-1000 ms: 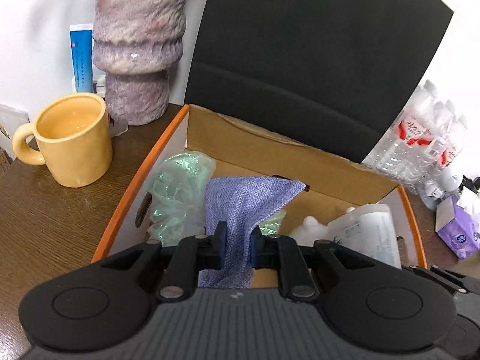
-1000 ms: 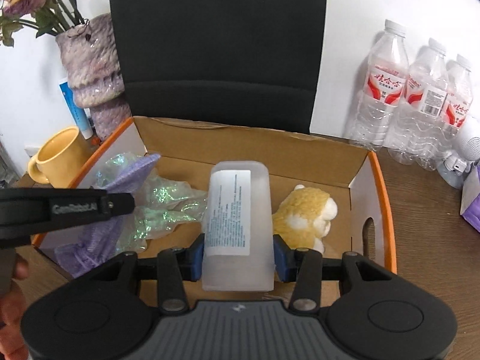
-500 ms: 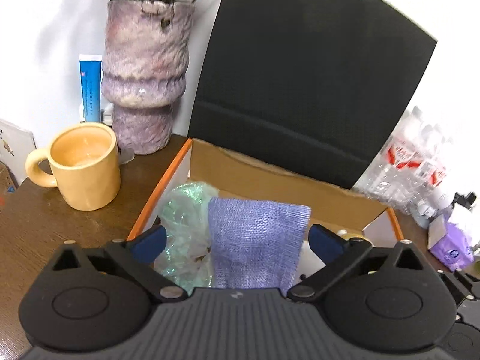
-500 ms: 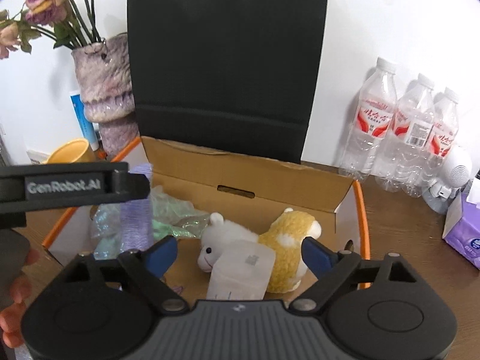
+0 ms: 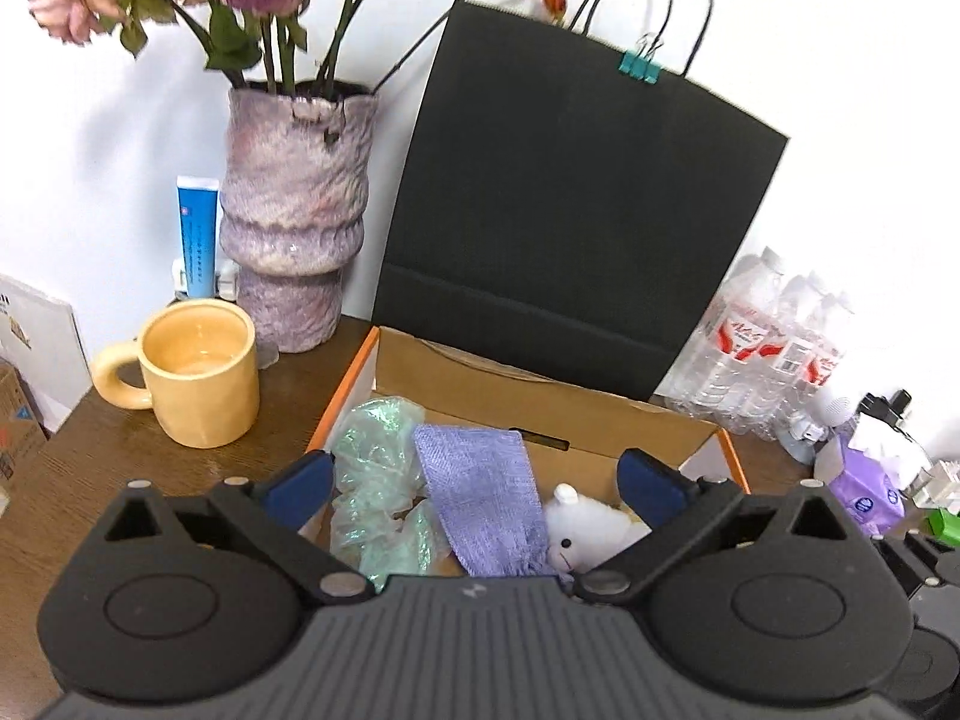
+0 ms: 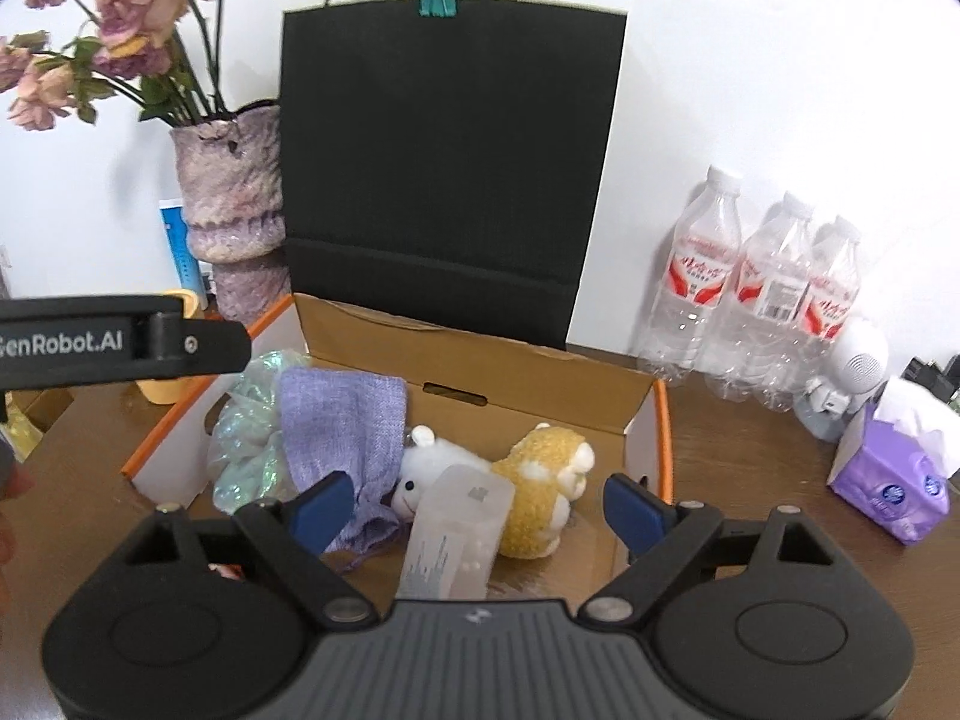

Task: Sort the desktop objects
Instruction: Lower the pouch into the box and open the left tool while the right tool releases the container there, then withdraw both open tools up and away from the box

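In the cardboard box (image 6: 528,384) I see the purple cloth (image 6: 342,426) draped over the iridescent bag (image 6: 246,438) at the left, the translucent bottle (image 6: 456,534) leaning at the near side against the white and yellow plush toys (image 6: 540,480). My left gripper (image 5: 474,474) and right gripper (image 6: 474,504) are both spread wide, holding nothing. A yellow mug (image 5: 198,372) stands left of the box.

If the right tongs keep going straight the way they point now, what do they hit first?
Most likely the translucent plastic container lying in the cardboard box, right between the open right tongs. The white plush and yellow plush sit just behind it, though depth is hard to judge.
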A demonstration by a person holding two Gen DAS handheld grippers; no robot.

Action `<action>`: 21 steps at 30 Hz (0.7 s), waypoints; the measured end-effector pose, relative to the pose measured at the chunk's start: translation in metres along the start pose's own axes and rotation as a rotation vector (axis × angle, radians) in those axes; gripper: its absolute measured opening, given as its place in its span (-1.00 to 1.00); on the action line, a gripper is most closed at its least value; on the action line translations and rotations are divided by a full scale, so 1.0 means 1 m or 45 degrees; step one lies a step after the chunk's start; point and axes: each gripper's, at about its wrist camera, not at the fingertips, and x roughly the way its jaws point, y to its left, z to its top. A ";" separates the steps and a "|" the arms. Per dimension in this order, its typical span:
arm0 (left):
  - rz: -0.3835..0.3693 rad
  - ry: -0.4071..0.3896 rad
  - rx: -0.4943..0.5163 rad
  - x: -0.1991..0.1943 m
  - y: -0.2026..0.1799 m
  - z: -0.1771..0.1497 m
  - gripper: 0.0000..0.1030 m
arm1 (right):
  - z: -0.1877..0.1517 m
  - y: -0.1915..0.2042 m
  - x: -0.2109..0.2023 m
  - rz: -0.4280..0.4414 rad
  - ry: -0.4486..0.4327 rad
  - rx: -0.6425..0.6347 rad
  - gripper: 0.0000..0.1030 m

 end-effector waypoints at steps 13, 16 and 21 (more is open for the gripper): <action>-0.054 -0.122 0.168 -0.086 0.013 -0.044 1.00 | -0.037 -0.001 -0.074 0.018 -0.048 -0.096 1.00; -0.060 -0.142 0.192 -0.103 0.021 -0.055 1.00 | -0.048 0.000 -0.091 0.038 -0.067 -0.105 1.00; -0.076 -0.150 0.198 -0.128 0.027 -0.067 1.00 | -0.067 0.002 -0.121 0.072 -0.099 -0.120 1.00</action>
